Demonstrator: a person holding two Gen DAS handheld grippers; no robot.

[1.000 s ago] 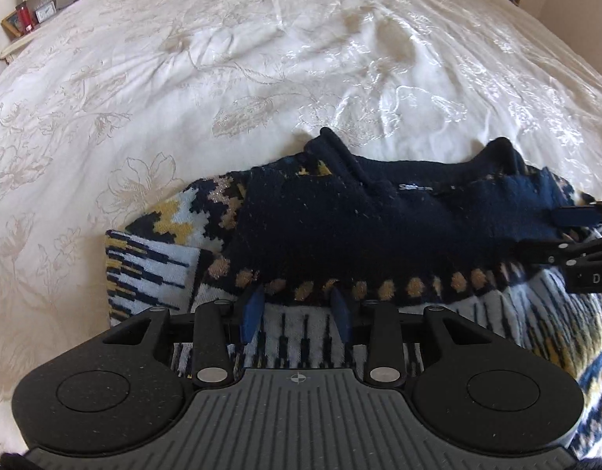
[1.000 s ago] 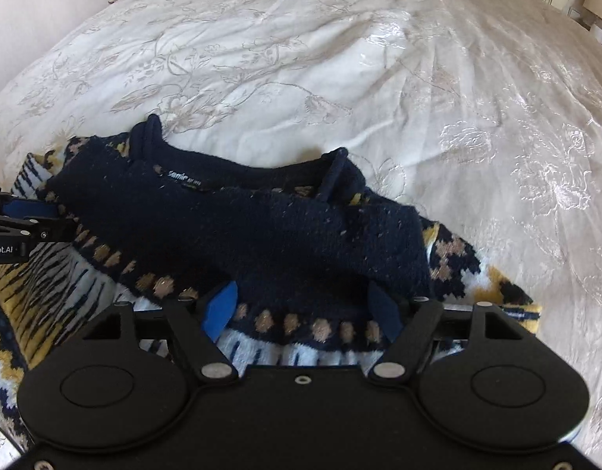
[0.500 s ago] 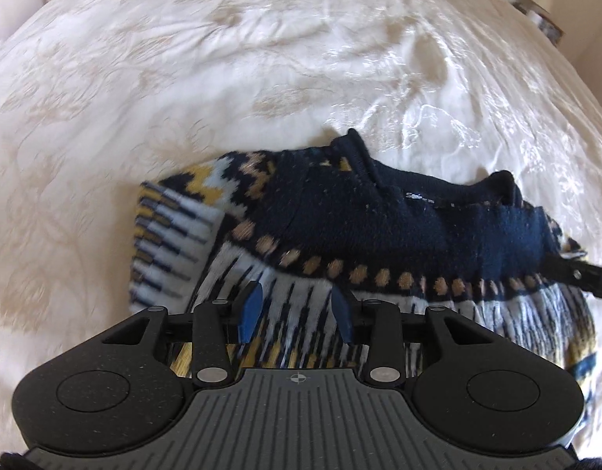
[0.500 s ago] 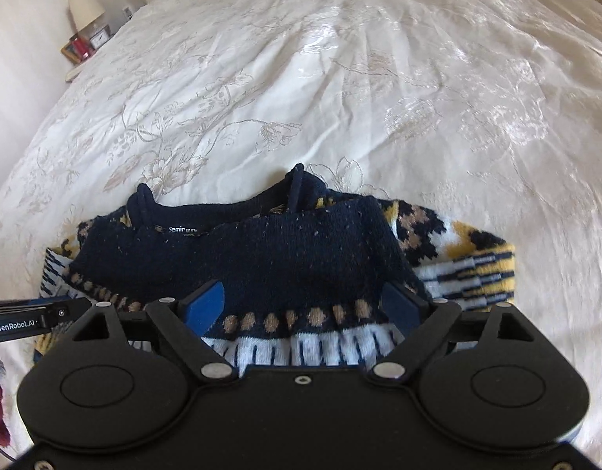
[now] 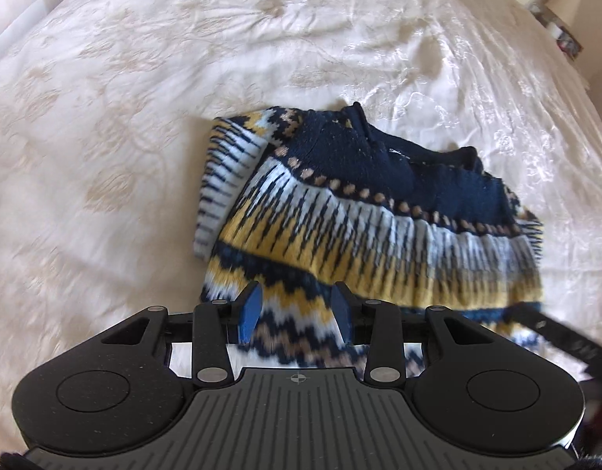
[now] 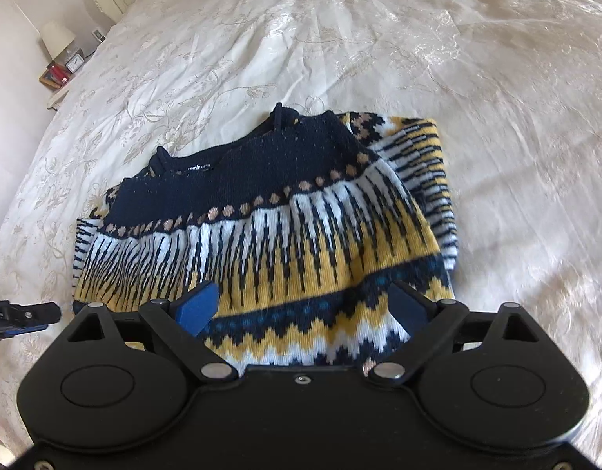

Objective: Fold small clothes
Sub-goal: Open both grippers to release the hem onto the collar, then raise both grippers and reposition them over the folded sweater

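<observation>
Spanning folded sweater [image 6: 285,235]: open bedspread [image 6: 379,58] all round.

We saw the patterned knit sweater [image 6: 285,235] lying folded on the bed [image 6: 418,58], navy collar farthest from the right claw [image 6: 305,309], its yellow-and-white zigzag hem just beneath that claw.

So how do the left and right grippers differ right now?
The left gripper has its fingers set narrow; the right gripper has its fingers spread wide, having just been opening. Both hover empty above the patterned sweater, which lies folded on the bed.
</observation>
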